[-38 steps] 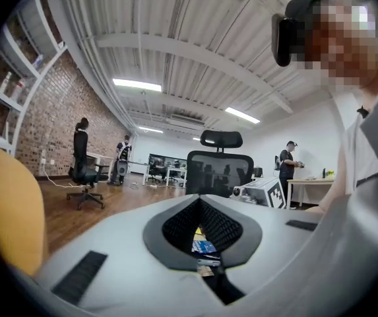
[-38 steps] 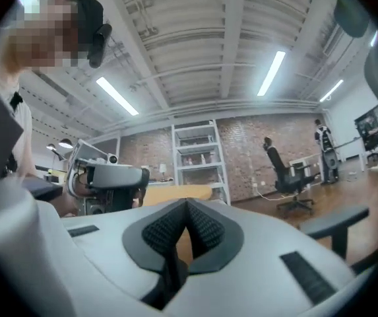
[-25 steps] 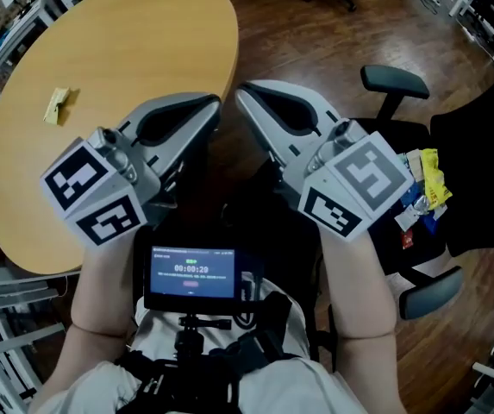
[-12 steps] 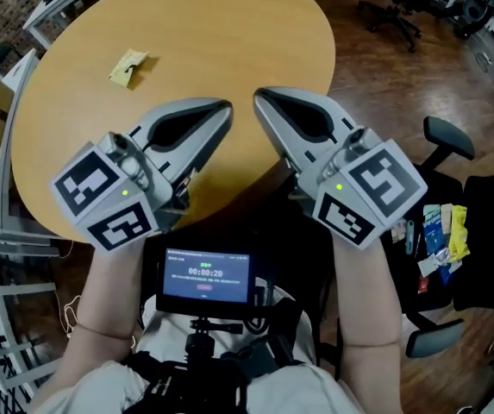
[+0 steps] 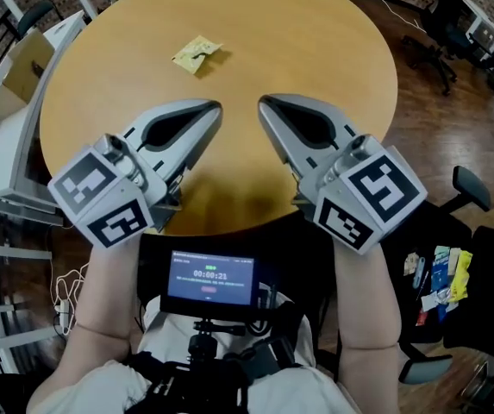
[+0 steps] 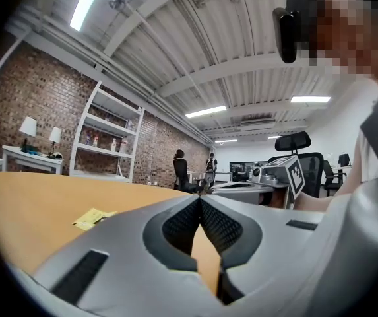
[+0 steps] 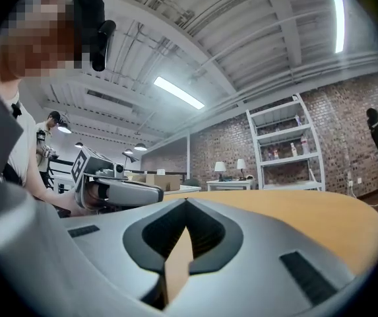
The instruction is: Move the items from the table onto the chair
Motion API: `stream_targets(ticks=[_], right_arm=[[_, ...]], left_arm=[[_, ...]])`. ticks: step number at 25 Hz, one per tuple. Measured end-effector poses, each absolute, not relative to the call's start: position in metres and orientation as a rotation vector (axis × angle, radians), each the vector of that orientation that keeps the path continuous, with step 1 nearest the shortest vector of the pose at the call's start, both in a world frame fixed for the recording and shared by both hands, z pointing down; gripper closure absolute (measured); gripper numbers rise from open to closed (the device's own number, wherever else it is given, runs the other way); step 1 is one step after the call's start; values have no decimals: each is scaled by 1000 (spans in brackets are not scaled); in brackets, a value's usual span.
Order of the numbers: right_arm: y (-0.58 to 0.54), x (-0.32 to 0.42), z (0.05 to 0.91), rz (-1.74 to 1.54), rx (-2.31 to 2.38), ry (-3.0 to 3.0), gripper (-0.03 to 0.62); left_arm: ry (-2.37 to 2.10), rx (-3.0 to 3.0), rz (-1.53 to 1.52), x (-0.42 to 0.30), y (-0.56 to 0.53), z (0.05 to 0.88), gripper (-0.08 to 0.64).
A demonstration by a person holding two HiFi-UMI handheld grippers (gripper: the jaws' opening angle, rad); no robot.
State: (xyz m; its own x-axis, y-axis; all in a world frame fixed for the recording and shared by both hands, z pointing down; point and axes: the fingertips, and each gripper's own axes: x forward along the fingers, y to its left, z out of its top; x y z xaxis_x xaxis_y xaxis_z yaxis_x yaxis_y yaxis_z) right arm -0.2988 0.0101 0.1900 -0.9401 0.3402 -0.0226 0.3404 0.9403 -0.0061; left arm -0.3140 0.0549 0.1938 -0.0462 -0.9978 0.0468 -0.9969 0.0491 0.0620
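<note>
On the round wooden table (image 5: 333, 50) one yellow packet (image 5: 196, 54) is seen lying well ahead, slightly leftward, so it's probably reached easier by the left gripper (image 5: 215, 108), which like the right gripper (image 5: 264, 103) is shown closed and empty.

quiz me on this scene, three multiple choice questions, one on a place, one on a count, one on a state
1. Where on the round table does the yellow packet lie?
A. at the near edge
B. toward the far side
C. overhanging the right edge

2. How many items lie on that table?
A. one
B. three
C. five

3. How do the jaws of the right gripper stand?
A. wide open
B. shut on a packet
C. shut, with nothing between them

Key:
1 B, the head view shows the packet well up the tabletop.
2 A, the packet is the only thing on the wood.
3 C, the right gripper view shows the jaws meeting at the tip, with no item in them.
</note>
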Motion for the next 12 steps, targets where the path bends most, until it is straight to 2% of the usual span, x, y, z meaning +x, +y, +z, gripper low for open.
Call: stream_targets(ticks=[12], right_arm=[[96,-360,201,-10,787,3046,589]], left_arm=[[-2398,1909,10,-371,140,209,551]])
